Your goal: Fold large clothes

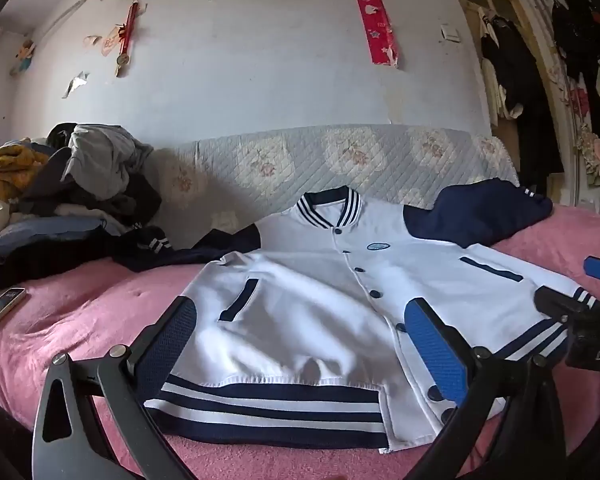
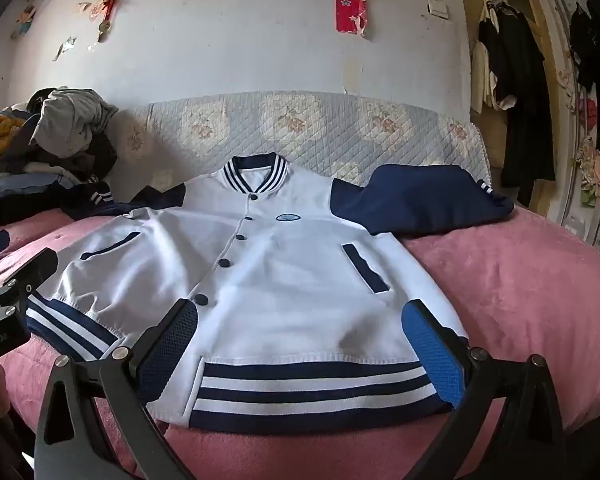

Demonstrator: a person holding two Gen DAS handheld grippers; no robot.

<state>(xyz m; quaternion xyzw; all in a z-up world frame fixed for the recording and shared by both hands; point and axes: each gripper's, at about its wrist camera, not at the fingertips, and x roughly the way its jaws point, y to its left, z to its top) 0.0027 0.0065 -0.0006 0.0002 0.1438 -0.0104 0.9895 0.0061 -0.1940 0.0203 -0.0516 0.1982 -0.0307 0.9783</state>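
A: How does the left gripper (image 1: 300, 344) stand?
B: Jaws spread wide, nothing between the pads, tipped slightly downward.
A: And the right gripper (image 2: 300, 344)?
B: The same, wide open and empty. A hand seems to show beside its neighbour's body, though too blurred to be sure.

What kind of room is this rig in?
Looks like a lived-in bedroom or living room at home. A jacket lies spread on a pink blanket against a quilted backrest, a heap of clothes sits at one end, and more garments hang by a doorway.
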